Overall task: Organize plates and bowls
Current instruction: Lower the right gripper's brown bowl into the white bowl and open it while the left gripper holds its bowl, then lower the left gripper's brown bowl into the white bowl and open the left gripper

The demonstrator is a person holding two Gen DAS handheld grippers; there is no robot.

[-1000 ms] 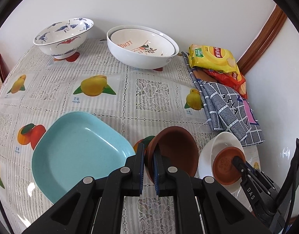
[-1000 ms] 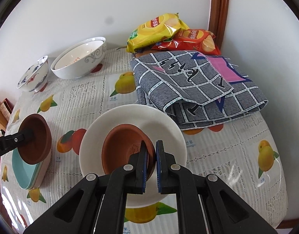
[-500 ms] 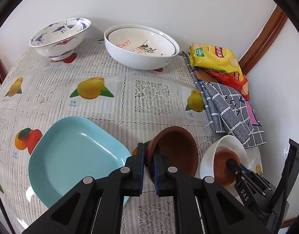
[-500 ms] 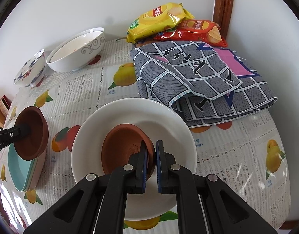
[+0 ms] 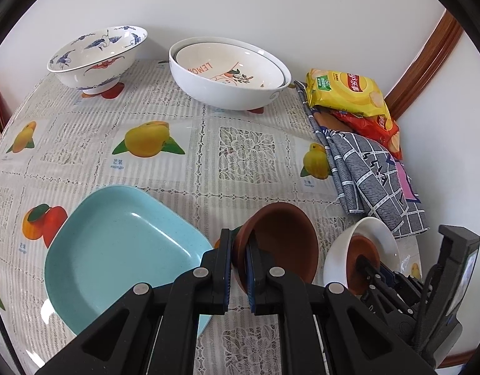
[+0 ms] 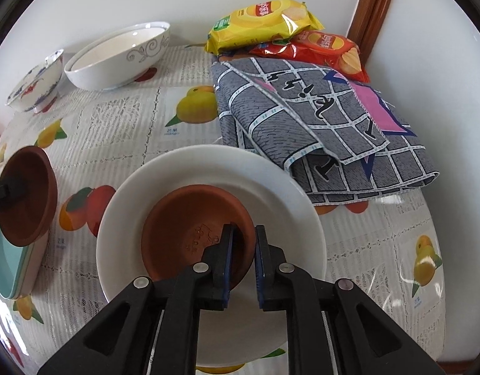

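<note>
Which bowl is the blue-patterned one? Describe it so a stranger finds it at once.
Look along the white wall at the table's far edge. Beside the stacked white bowls stands the blue-patterned bowl, alone on a small foot, painted with blue birds and red marks.

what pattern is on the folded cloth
Grey with a white grid, plus a pink patch; right wrist view.

"LEMON" stands upside down inside the white bowl (image 5: pixel 230 68) at the table's back edge. On the tablecloth (image 5: pixel 83 153), "mango" sits under a fruit picture. The chip bags' lettering (image 6: pixel 265 18) is too small to read.
</note>
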